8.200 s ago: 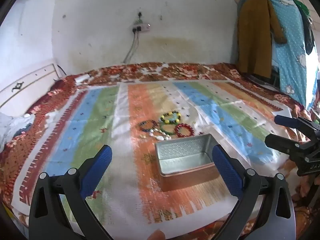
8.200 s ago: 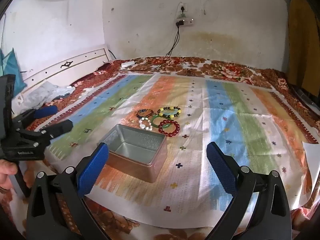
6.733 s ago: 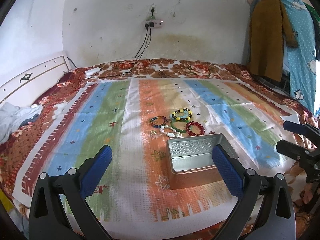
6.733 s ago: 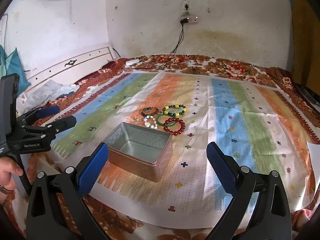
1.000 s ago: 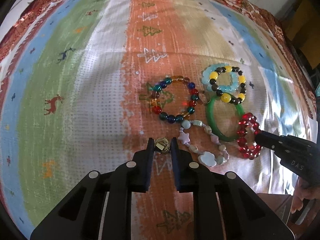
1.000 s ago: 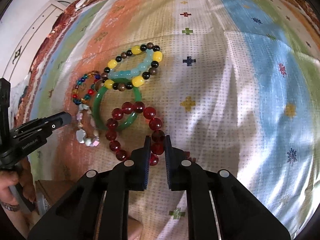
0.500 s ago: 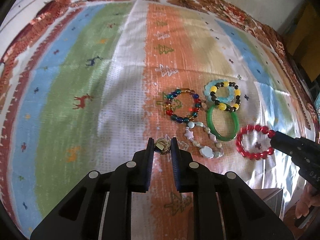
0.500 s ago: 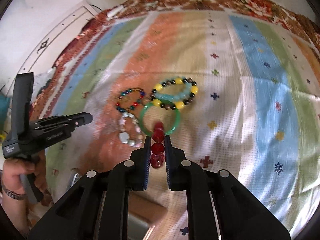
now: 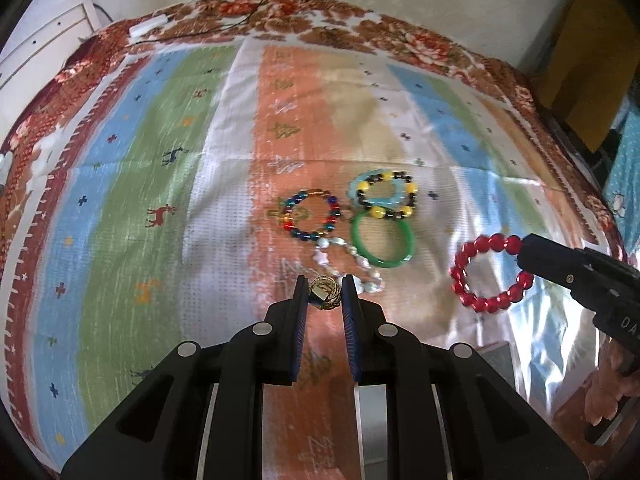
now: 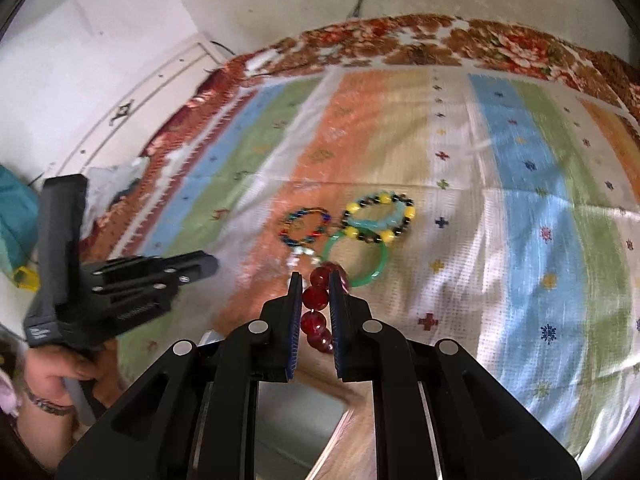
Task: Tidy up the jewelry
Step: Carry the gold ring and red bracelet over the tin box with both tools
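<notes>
So both hands were loaded at this point. The left gripper (image 9: 324,297) had its fingers pinched nearly together on a small gold ring (image 9: 325,297), a coiled wire-looking thing caught right at the tips, clear of the striped cloth (image 9: 168,152). The right gripper (image 10: 315,294) was clamped just as narrow on the red bead bracelet (image 9: 490,274). From its own camera you could see a few beads stacked in the gap between the pads, the rest of the loop dangling free.

Using the green bangle (image 9: 382,242) as the landmark: the ring was held just below-left of it, the red bracelet hung off to its right, the yellow-and-black bead bracelet (image 9: 386,196) overlapped its top edge with a pale blue ring (image 9: 374,200) under it, the multicolour bead bracelet (image 9: 312,214) sat to its left, and the white shell bracelet (image 9: 348,260) touched its lower left. The metal tin (image 10: 296,420) showed only as a shiny edge beneath the right gripper, nearer the cameras than the bangle.

Handling-wise, my guess: the ring's tiny, light and slick, so a tip pinch across its width is the only option and it could pop out easily. The red bracelet is floppy on elastic and swings, so grabbing across a couple of beads works. The bangle looks rigid and maybe brittle, so take it by the band.
</notes>
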`<state>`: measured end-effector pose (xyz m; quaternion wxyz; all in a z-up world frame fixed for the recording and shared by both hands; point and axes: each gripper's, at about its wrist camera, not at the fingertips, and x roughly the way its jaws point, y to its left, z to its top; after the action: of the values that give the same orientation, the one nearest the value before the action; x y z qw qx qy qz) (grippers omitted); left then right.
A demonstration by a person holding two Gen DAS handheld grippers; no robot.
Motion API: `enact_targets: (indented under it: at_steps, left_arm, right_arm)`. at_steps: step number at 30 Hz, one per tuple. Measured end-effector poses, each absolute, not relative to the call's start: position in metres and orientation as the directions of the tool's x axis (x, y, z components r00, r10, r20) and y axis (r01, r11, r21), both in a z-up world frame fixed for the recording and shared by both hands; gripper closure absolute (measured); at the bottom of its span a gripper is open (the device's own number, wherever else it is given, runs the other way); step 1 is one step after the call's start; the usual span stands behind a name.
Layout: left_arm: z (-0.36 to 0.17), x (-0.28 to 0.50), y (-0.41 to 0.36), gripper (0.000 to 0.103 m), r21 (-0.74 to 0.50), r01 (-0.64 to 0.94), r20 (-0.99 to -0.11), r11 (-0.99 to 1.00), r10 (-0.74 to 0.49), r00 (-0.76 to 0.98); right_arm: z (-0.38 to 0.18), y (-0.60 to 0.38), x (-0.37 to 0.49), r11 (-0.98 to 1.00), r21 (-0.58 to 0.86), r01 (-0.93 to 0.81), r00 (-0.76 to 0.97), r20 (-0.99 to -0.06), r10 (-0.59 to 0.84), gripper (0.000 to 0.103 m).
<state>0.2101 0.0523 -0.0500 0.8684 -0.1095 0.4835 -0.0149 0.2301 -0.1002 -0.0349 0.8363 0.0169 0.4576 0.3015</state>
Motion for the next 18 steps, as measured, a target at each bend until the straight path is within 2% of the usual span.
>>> enact_targets:
  at_steps: [8,18]
  left_arm:
    - [-0.031,0.178,0.033,0.086,-0.22,-0.014,-0.796,0.975,-0.171,0.58]
    - [-0.027,0.148,0.016,0.086,-0.191,0.02,-0.777,0.981,-0.163,0.607]
  right_arm:
    - [-0.004,-0.106,0.193,0.783,0.304,-0.543,0.427,-0.702,0.569,0.089]
    - [-0.009,-0.11,0.17,0.767,0.307,-0.563,0.404,-0.708,0.58,0.089]
